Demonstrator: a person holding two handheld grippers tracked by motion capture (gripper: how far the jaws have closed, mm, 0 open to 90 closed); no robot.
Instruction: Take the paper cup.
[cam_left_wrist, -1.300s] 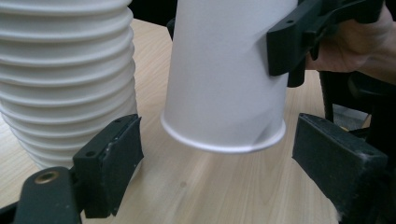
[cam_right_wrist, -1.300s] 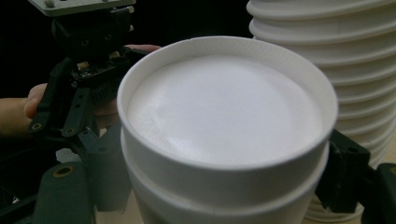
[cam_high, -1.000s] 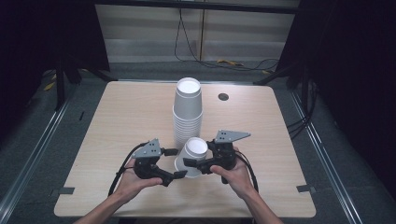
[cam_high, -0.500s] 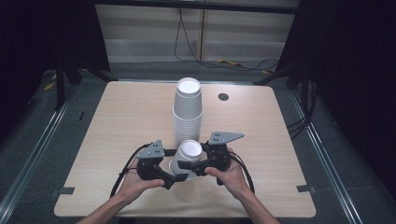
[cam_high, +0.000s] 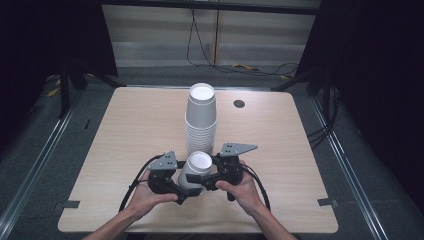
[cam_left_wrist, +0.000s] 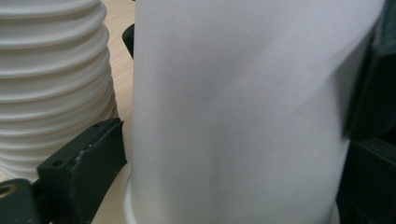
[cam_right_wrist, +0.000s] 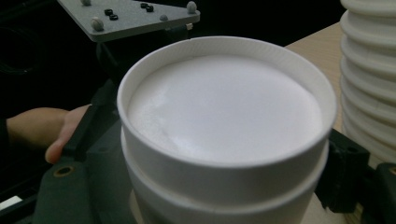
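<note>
Holding a short nest of white paper cups (cam_high: 196, 172) upside down at the near middle of the desk (cam_high: 125, 130), just in front of the tall stack of cups (cam_high: 201, 120) — that is where you are. Your left gripper (cam_high: 176, 187) and right gripper (cam_high: 207, 180) flank it from either side.

Left jaws have just been opening; in the left gripper view the cup wall (cam_left_wrist: 233, 112) sits between them, one black jaw standing just off its left side, so I read them as spread and no longer pinching. Right jaws sit against the cup's lower wall — in the right gripper view the nest (cam_right_wrist: 224, 140) shows two cups, the upper one's base rim raised above the lower — but whether they press or only touch I cannot tell.

Step in hand, as I judge it: separating the top cup from the one beneath, with the left side just let go.

Next move calls for a fresh left grip higher up, on the upper cup alone, while the right steadies the lower — pull straight, lightly, or the thin wall will buckle.
</note>
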